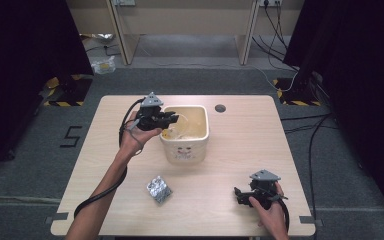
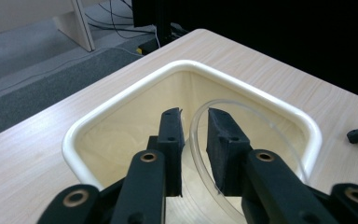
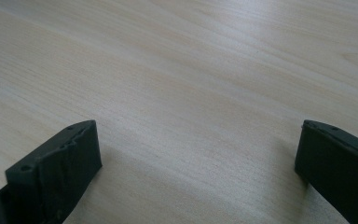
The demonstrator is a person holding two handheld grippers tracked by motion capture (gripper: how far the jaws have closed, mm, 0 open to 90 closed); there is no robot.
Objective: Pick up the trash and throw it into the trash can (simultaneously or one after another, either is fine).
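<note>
Here, the clear plastic cup [image 2: 242, 140] sits inside the cream bin [image 2: 121, 100], its thin transparent rim curving up between my left gripper [image 2: 195, 116] jaws. Those jaws stand narrow, with a small gap between them; the rim passes through that gap close to the right-hand pad [image 2: 221, 140], and I cannot tell whether either pad presses on it. In the high view the cup [image 1: 180, 127] shows as a faint clear ring in the bin [image 1: 200, 137], which stands a little behind the middle of the table [image 1: 240, 150]. My left gripper [image 1: 172, 119] hangs over the bin's left rim, pointing in across the opening, with my left hand [image 1: 137, 137] just outside the bin wall.

Nearer to me on the table, well apart from the bin, lies a crumpled silver wrapper [image 1: 159, 189]. Off at the near right corner my right gripper [image 1: 237, 195] rests low on the wood in my right hand [image 1: 267, 207]. Its jaws are spread wide, one pad [image 3: 60, 168] far from the other, with bare table [image 3: 191, 93] between them.
</note>
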